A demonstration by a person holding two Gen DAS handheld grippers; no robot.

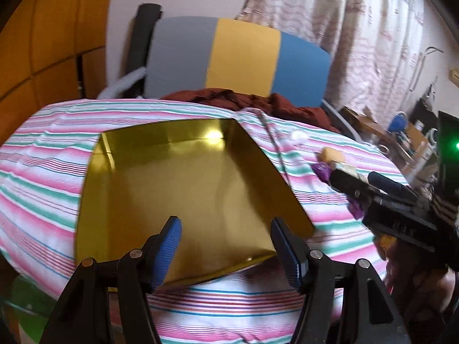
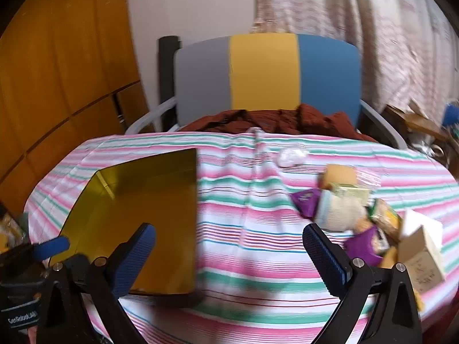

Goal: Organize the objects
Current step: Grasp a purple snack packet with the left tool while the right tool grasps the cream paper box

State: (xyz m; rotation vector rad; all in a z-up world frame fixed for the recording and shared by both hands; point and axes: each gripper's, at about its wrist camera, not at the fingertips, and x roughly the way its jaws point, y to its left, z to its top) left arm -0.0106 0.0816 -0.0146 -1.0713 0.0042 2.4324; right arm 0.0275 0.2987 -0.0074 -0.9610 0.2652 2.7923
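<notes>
While the left gripper (image 1: 226,246) hung spread and empty over the near edge of the gold tray (image 1: 183,189), the heap of snack packets (image 2: 352,209) lay ahead and to the right of the right gripper (image 2: 229,255), whose jaws also stood wide apart on nothing. The tray sat to that gripper's left on the striped cloth (image 2: 252,229). The right gripper was judged nearer the packets, so the pick looked to be its job.

Gold tray (image 2: 137,209) empty, left; snack packets (image 2: 358,209) heaped right
</notes>
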